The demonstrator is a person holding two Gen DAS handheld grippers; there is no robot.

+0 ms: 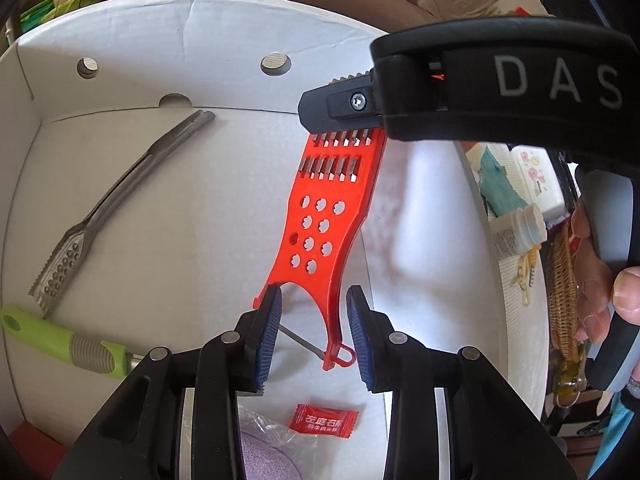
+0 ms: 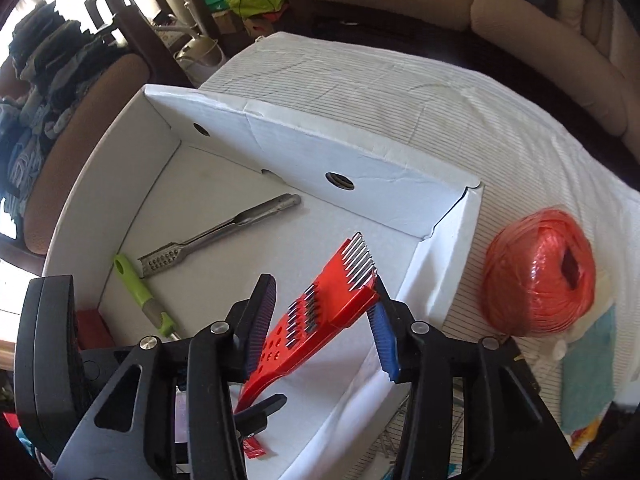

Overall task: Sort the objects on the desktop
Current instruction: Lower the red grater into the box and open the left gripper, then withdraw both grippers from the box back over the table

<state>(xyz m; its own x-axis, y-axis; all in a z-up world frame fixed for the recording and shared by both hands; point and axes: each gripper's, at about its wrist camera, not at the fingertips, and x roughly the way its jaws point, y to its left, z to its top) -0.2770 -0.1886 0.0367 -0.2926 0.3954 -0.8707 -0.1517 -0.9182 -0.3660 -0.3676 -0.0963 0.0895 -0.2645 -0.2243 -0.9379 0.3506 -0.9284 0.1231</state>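
A red plastic grater [image 1: 320,216] [image 2: 320,320] hangs tilted over the floor of the white cardboard box [image 1: 120,40] [image 2: 300,140]. My left gripper [image 1: 316,304] is shut on its forked peeler end, with a blue pad against each side. Its toothed far end lies between the fingers of my right gripper [image 2: 324,284], which stands open. There the right fingertip [image 2: 380,292] touches the grater's edge and the left pad [image 2: 264,308] is clear of it. In the left wrist view one black finger [image 1: 340,110] of the right gripper covers the grater's top.
In the box lie a metal scaler [image 1: 120,208] [image 2: 224,232] and a green-handled peeler [image 1: 60,344] [image 2: 140,292]. A red candy [image 1: 326,424] and a plastic bag [image 1: 264,448] lie near me. A red twine ball [image 2: 540,272] sits right of the box. A white bottle [image 1: 520,232] and wicker basket [image 1: 564,300] are nearby.
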